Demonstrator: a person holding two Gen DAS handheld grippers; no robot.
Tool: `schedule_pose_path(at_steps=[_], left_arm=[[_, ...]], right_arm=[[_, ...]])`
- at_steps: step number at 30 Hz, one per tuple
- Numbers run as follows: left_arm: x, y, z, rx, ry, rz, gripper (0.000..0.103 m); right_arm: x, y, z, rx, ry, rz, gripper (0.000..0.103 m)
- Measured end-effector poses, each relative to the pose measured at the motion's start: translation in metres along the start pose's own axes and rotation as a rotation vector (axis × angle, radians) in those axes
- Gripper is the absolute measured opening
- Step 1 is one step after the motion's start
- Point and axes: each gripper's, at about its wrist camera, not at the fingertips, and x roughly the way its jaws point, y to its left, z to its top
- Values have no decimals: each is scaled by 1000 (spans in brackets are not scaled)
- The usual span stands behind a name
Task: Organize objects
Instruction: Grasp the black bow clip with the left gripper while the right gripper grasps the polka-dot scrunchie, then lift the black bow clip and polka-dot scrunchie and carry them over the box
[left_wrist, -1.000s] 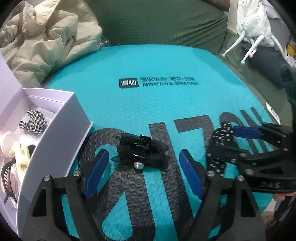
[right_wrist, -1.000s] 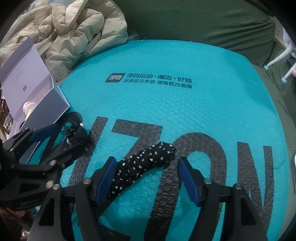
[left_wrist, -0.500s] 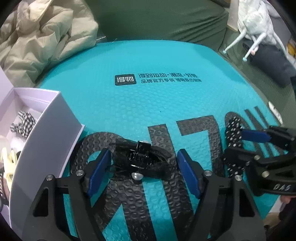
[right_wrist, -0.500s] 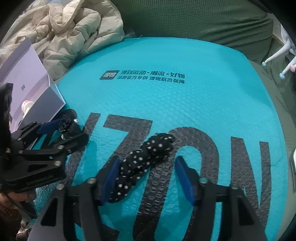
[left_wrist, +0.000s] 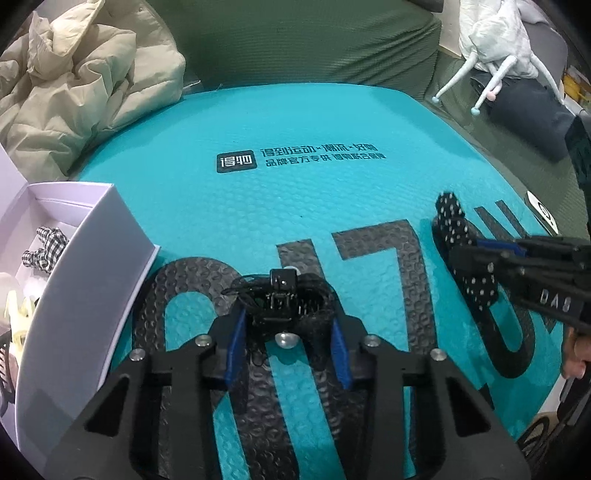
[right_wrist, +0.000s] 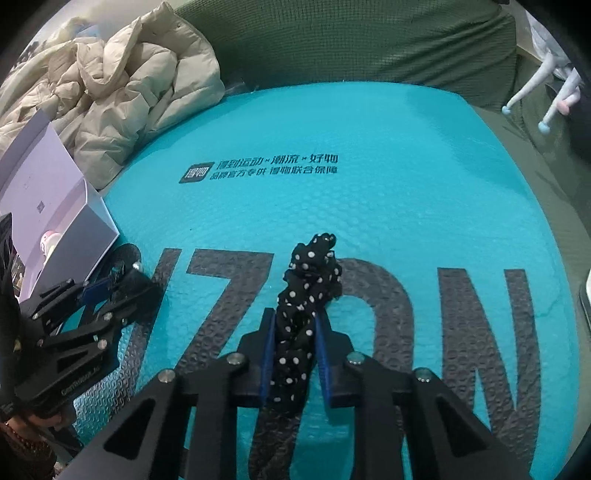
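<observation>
Bubble-textured teal plastic mailer (left_wrist: 332, 206), soft polka-dot cloth scrunchie (right_wrist: 299, 314), glossy black plastic hair clip (left_wrist: 282, 291), matt white cardboard box (left_wrist: 85, 280).

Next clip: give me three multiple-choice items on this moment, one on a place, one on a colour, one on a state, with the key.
1. Where does the open white box stand?
A. On the mat's left edge
B. On the mat's right edge
C. On the green sofa back

2. What pattern has the fabric scrunchie in the right gripper?
A. Red stripes
B. Black with white dots
C. Plain yellow

3. How does the right gripper stand?
A. Wide open above the mat
B. Shut on nothing
C. Shut on the scrunchie

Key: 1 A, the box sits left of the teal mat; 2 B, white dots on black; 3 C, both blue pads press the fabric.
</observation>
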Motion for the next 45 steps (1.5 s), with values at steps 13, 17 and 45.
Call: schedule_pose_path(at_steps=[13, 17, 45], left_arm=[[-26, -13, 2, 14, 1, 16, 37], [-33, -12, 3, 15, 6, 49, 37], [-66, 24, -2, -52, 11, 116, 37]], right_arm=[[-7, -2, 2, 34, -33, 28, 19], [-9, 2, 2, 24, -36, 39, 19], [-22, 61, 12, -94, -93, 110, 19]])
